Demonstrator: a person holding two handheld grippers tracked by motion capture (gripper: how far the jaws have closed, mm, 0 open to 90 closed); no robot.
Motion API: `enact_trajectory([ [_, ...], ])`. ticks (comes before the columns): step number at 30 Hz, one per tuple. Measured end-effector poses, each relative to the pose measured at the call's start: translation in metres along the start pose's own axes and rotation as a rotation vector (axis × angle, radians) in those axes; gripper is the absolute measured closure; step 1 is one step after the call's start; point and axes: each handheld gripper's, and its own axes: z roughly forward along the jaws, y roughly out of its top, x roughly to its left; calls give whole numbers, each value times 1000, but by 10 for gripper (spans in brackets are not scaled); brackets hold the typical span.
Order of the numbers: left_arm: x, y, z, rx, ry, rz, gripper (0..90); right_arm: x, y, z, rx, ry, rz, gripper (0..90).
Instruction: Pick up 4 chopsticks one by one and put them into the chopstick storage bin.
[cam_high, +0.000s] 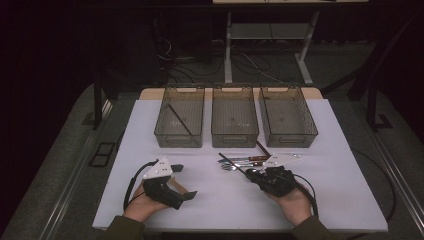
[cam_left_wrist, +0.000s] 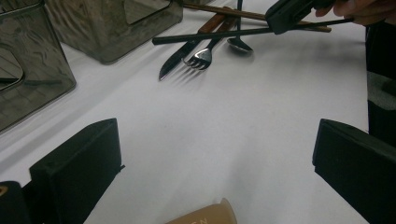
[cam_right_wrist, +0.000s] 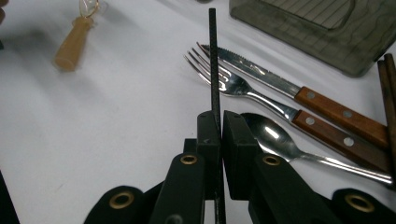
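I hold the right gripper (cam_high: 256, 175) low in the frame, a bit right of the middle, in the high view. Its jaws are squeezed tight on a thin black chopstick (cam_right_wrist: 214, 60). In the right gripper view the stick goes straight up the middle of the frame, over the tips of the fork (cam_right_wrist: 243, 88). In the left gripper view the same stick (cam_left_wrist: 210, 35) runs across the top of the frame, lifted above the white table (cam_left_wrist: 243, 121).

The knife (cam_right_wrist: 299, 91), the fork and the spoon (cam_right_wrist: 280, 140) lie flat on the table, side by side, at the right of the right gripper view. The knife and fork have brown wooden handles. Brown chopsticks (cam_right_wrist: 386, 93) lie at the far right edge there.

My left gripper (cam_high: 181, 181) sits in the lower left part of the high view. Its jaws are spread wide apart and grip nothing. A tan handle (cam_left_wrist: 205, 215) lies on the table between them, at the bottom of the left gripper view.

Three grey bins (cam_high: 235, 137) stand in a row across the middle of the high view. The left bin (cam_high: 165, 132) has one black stick (cam_high: 179, 119) lying slanted inside.
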Motion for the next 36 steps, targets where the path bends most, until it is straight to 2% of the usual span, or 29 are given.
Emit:
enact_trajectory([
  [5,0,0,0,1,0,4,3,-2,5,-1,-4,21,-14,856],
  [15,0,0,1,-2,2,-4,3,-7,20,-2,-27,33,-29,856],
  [25,0,0,1,2,3,-3,3,-15,34,-8,-62,71,-6,857],
  [36,1,-1,0,-12,3,-6,3,-17,51,-2,-81,62,-2,856],
])
